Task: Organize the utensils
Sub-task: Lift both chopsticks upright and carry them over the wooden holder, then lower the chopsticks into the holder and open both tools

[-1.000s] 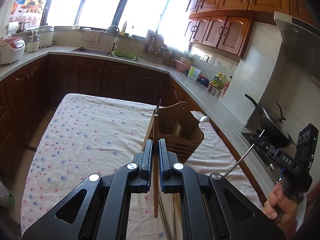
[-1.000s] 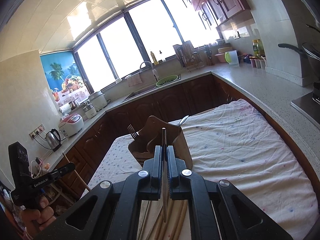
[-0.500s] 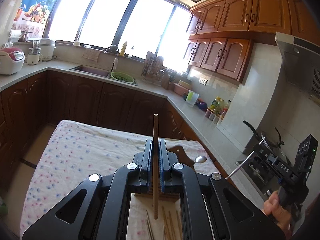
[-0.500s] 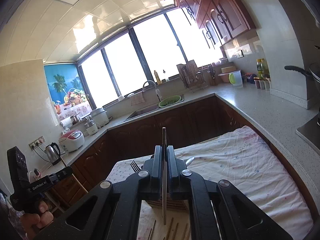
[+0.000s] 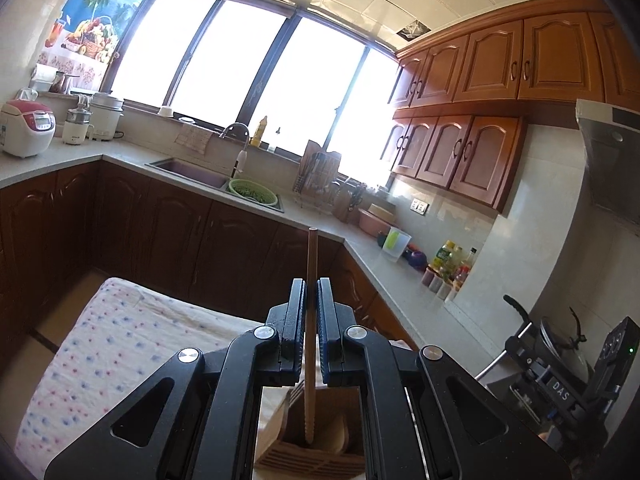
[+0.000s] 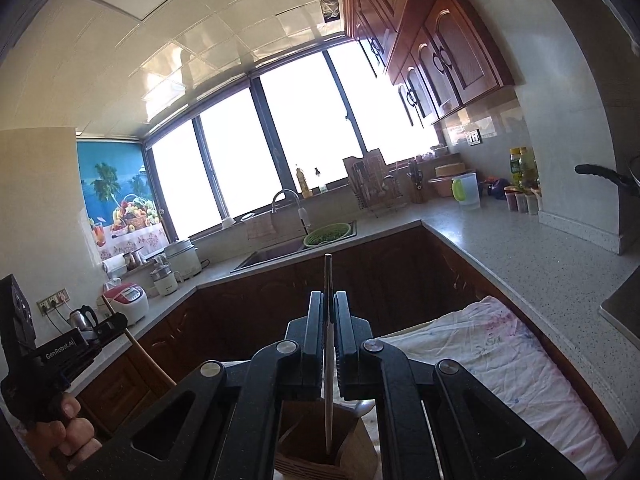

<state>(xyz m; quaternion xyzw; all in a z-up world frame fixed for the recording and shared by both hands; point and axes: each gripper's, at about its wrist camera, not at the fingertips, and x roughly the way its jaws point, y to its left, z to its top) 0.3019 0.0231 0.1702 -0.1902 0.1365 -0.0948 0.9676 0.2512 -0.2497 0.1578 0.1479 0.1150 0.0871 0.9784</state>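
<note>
Above the wooden slatted utensil holder (image 5: pixel 312 454), which stands on the flower-printed cloth-covered table (image 5: pixel 100 344) toward its right edge, we carry two utensils upright. Our left gripper (image 5: pixel 311 320) is clamped on a slim brown wooden chopstick (image 5: pixel 311 264), pinched about midway along its length, its ridged lower tip hanging over one of the holder's compartments; which one we cannot tell. Our right gripper (image 6: pixel 328 336) is closed on a thin silvery metal utensil handle (image 6: pixel 328 280), seen edge-on, its lower end over the holder (image 6: pixel 320 452). We judge both pieces light and stiff. The chopstick's round wood should seat well between the pads but can pivot under a single pinch, so a hold near the middle keeps it plumb. The metal handle is probably smoother and more likely to slip or twist, so we would grip across its flat faces. The left wrist view shows the right gripper (image 5: pixel 560 384) from the side, the bright shaft slanting out of it, and the chopstick's ridged tip. The right wrist view alone shows our left hand (image 6: pixel 64 428) around the other gripper (image 6: pixel 116 324), the chopstick slanting through it, and the table's far right edge (image 6: pixel 520 340) beside the speckled grey countertop (image 6: pixel 540 264).
</note>
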